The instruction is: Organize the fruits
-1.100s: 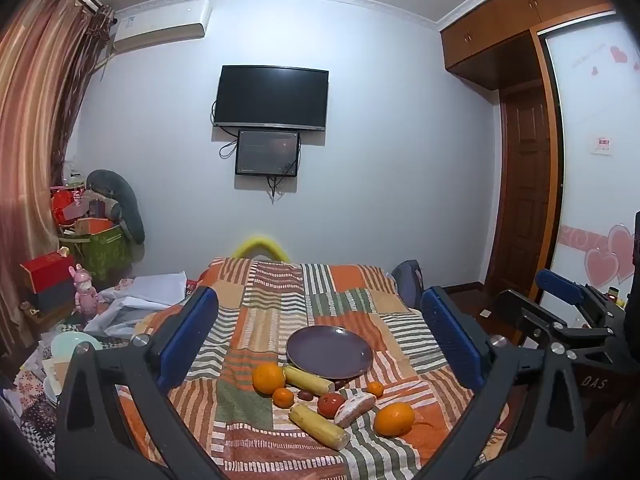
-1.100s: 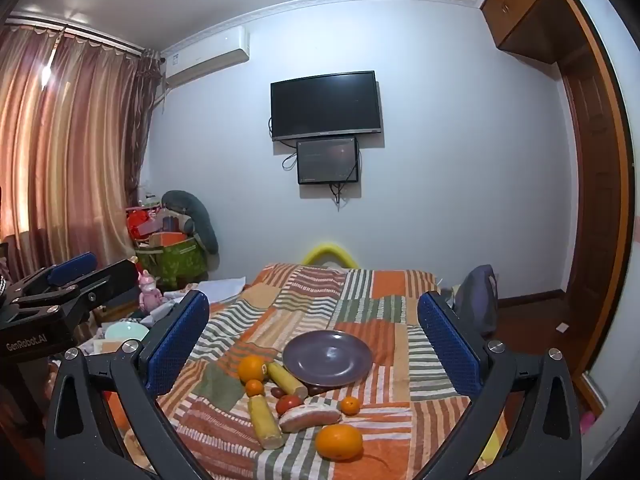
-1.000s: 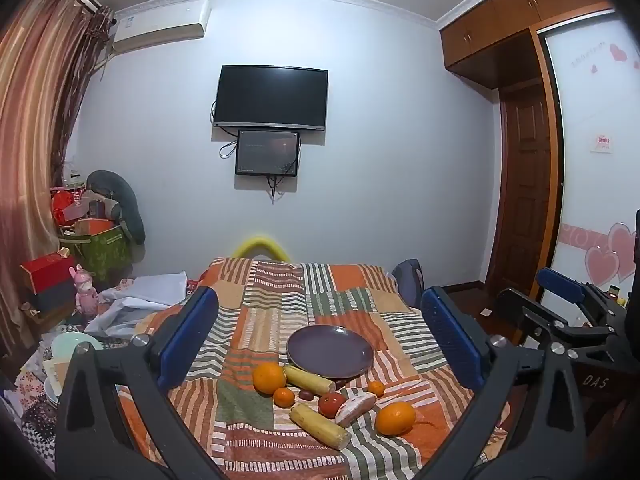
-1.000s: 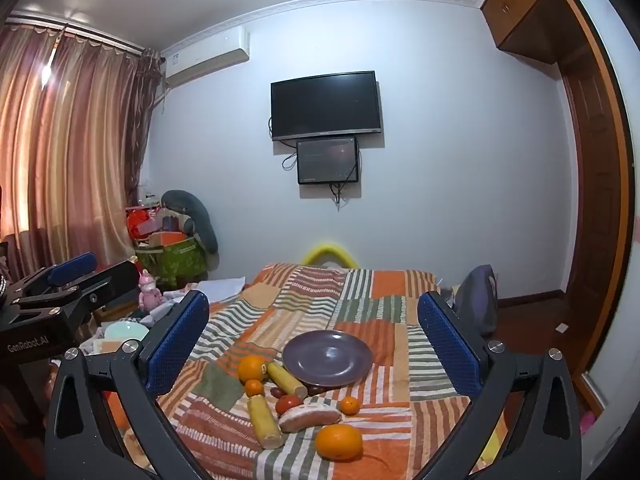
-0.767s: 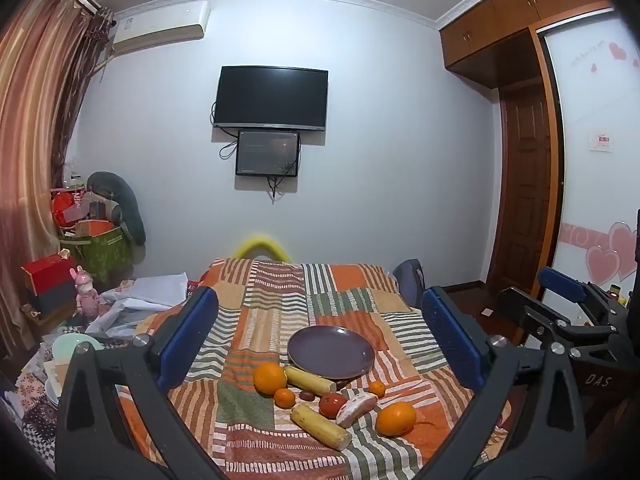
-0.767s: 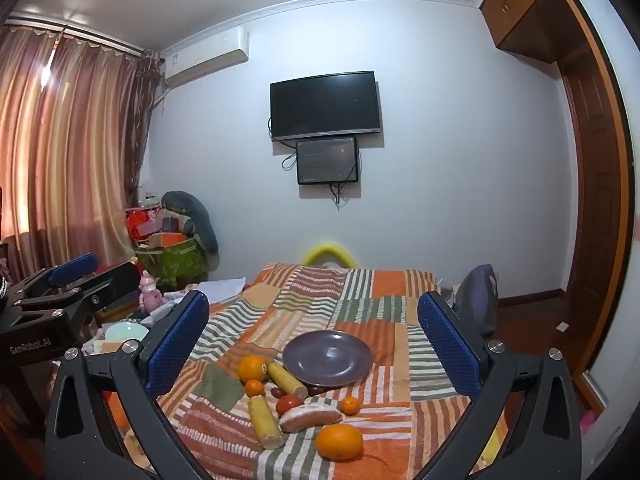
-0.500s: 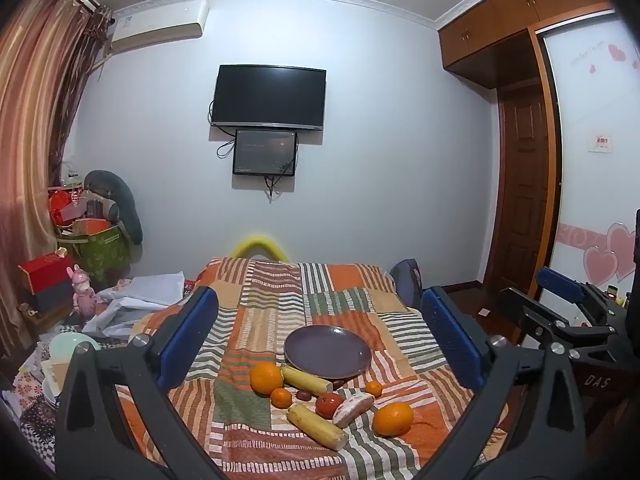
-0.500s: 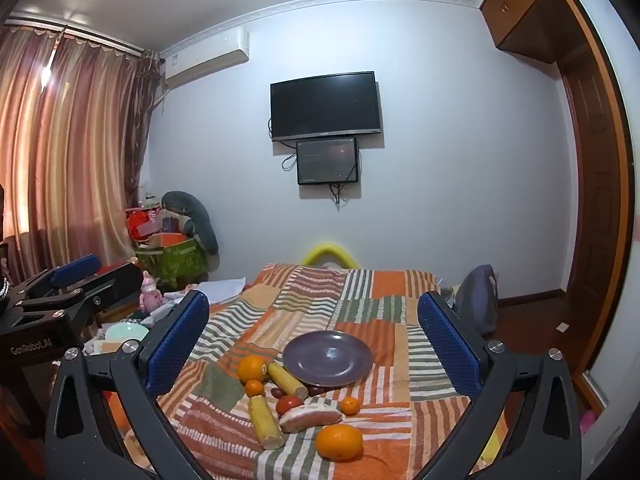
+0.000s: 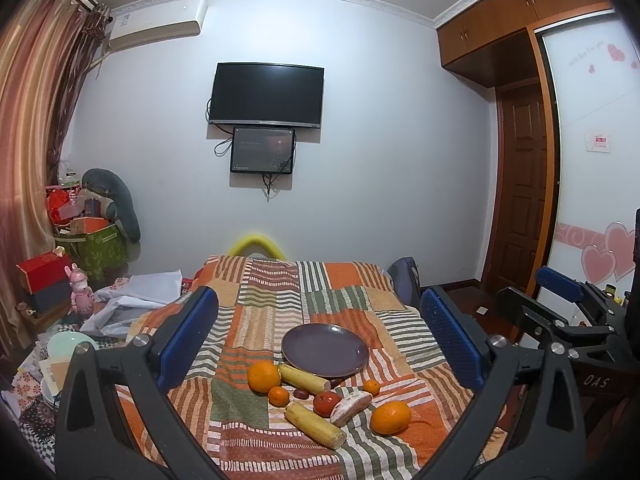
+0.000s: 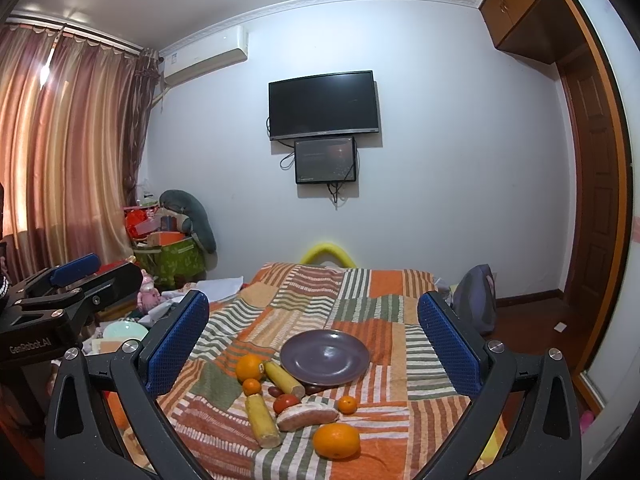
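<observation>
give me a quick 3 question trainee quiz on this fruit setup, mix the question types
1. True or false: the purple plate already holds fruit.
2. Multiple choice: the left gripper and right gripper have jaws that are A) both wide open, B) both shut, C) one shut on an orange.
3. Fill in: the large orange nearest the camera rests on the striped ____.

Key:
1. False, the plate is bare.
2. A.
3. Blanket.
</observation>
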